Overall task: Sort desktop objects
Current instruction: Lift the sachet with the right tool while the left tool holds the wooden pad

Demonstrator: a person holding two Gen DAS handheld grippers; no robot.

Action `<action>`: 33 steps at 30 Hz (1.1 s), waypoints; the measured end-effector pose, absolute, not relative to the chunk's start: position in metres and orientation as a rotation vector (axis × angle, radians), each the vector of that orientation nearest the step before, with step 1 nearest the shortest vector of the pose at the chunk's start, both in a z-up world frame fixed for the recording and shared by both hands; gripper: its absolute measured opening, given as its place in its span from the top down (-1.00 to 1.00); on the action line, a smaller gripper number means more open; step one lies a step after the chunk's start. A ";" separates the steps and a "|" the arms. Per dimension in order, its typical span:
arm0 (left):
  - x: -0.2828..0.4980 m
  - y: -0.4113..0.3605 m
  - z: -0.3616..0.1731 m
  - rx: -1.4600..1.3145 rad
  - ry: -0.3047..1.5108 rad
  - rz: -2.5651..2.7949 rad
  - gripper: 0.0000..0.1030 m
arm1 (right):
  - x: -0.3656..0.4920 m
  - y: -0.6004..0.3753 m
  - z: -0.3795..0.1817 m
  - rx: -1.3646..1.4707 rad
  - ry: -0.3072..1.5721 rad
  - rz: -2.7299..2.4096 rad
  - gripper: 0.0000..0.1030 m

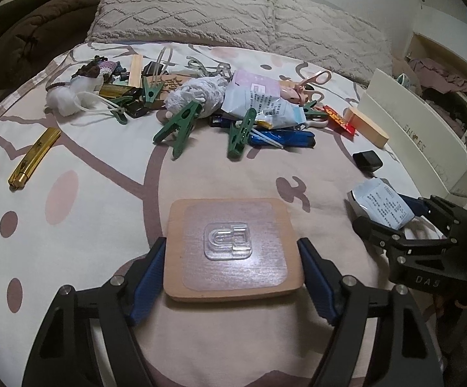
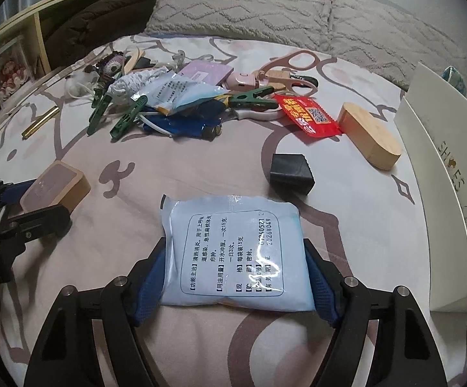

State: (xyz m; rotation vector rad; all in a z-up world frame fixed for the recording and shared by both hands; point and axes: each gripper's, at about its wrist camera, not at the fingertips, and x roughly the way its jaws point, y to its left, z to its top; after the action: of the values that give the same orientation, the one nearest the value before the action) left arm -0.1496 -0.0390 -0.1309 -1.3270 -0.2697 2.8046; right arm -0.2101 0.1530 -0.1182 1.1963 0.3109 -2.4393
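A square wooden block [image 1: 227, 216] with a clear plastic hook stuck on top lies on the patterned bedspread [image 1: 104, 174]. My left gripper [image 1: 232, 242] is shut on it, blue pads pressing its left and right edges. In the right wrist view a pale blue medicine sachet [image 2: 233, 222] with printed text sits between the blue pads of my right gripper [image 2: 233, 243], which press on both its sides. Each gripper also shows in the other's view: the right gripper [image 1: 394, 216] with the sachet [image 1: 383, 204] at the right edge, and the left gripper [image 2: 36, 200] with the block [image 2: 56, 182] at the left.
A heap of small things lies farther back: green clothes pegs [image 1: 178, 129], pink scissors [image 2: 293, 61], a red packet [image 2: 311, 116], another sachet [image 1: 265, 103]. An oval bamboo block [image 2: 370, 137], a black box [image 2: 291, 169] and a gold tube [image 1: 35, 158] lie apart. A white shoe box [image 2: 443, 177] stands right, pillows [image 1: 201, 9] behind.
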 end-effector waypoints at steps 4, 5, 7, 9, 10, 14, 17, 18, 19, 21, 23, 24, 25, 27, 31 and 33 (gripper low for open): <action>-0.149 -0.039 -0.130 -1.322 -0.259 2.810 -0.52 | -0.207 0.156 -0.117 1.157 0.282 -2.447 -0.49; -0.149 -0.039 -0.130 -1.321 -0.259 2.811 -0.52 | -0.206 0.156 -0.117 1.149 0.275 -2.447 -0.48; -0.148 -0.039 -0.130 -1.320 -0.258 2.812 -0.52 | -0.205 0.157 -0.117 1.134 0.264 -2.448 -0.48; -0.148 -0.039 -0.129 -1.318 -0.257 2.814 -0.52 | -0.203 0.158 -0.116 1.120 0.256 -2.448 -0.47; -0.148 -0.039 -0.129 -1.317 -0.258 2.815 -0.51 | -0.203 0.158 -0.115 1.113 0.252 -2.448 -0.47; -0.146 -0.039 -0.129 -1.318 -0.257 2.814 -0.51 | -0.201 0.157 -0.115 1.096 0.248 -2.445 -0.46; -0.143 -0.037 -0.129 -1.337 -0.203 2.809 -0.53 | -0.201 0.157 -0.115 1.098 0.251 -2.440 -0.46; -0.142 -0.035 -0.129 -1.341 -0.179 2.811 -0.53 | -0.202 0.157 -0.116 1.100 0.247 -2.437 -0.47; -0.140 -0.035 -0.130 -1.343 -0.159 2.816 -0.53 | -0.202 0.158 -0.116 1.102 0.240 -2.434 -0.47; -0.137 -0.033 -0.130 -1.350 -0.117 2.833 -0.53 | -0.203 0.159 -0.116 1.102 0.222 -2.428 -0.47; -0.134 -0.033 -0.130 -1.357 -0.094 2.853 -0.59 | -0.203 0.160 -0.116 1.102 0.209 -2.424 -0.47; -0.132 -0.033 -0.130 -1.362 -0.079 2.865 -0.61 | -0.203 0.160 -0.116 1.103 0.205 -2.422 -0.47; -0.130 -0.033 -0.130 -1.366 -0.064 2.878 -0.67 | -0.203 0.161 -0.116 1.104 0.202 -2.421 -0.47; -0.126 -0.033 -0.130 -1.374 -0.026 2.907 -0.75 | -0.203 0.161 -0.116 1.103 0.198 -2.419 -0.47; -0.128 -0.032 -0.131 -1.395 0.029 2.911 -0.82 | -0.203 0.162 -0.116 1.101 0.185 -2.411 -0.47; -0.133 -0.032 -0.130 -1.403 0.042 2.898 -0.83 | -0.203 0.163 -0.116 1.099 0.183 -2.408 -0.47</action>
State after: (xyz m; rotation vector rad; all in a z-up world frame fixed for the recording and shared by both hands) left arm -0.1328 -0.0322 -0.1304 -1.4026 0.0419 2.8980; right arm -0.2027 0.1625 -0.1163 1.0994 0.1827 -2.4080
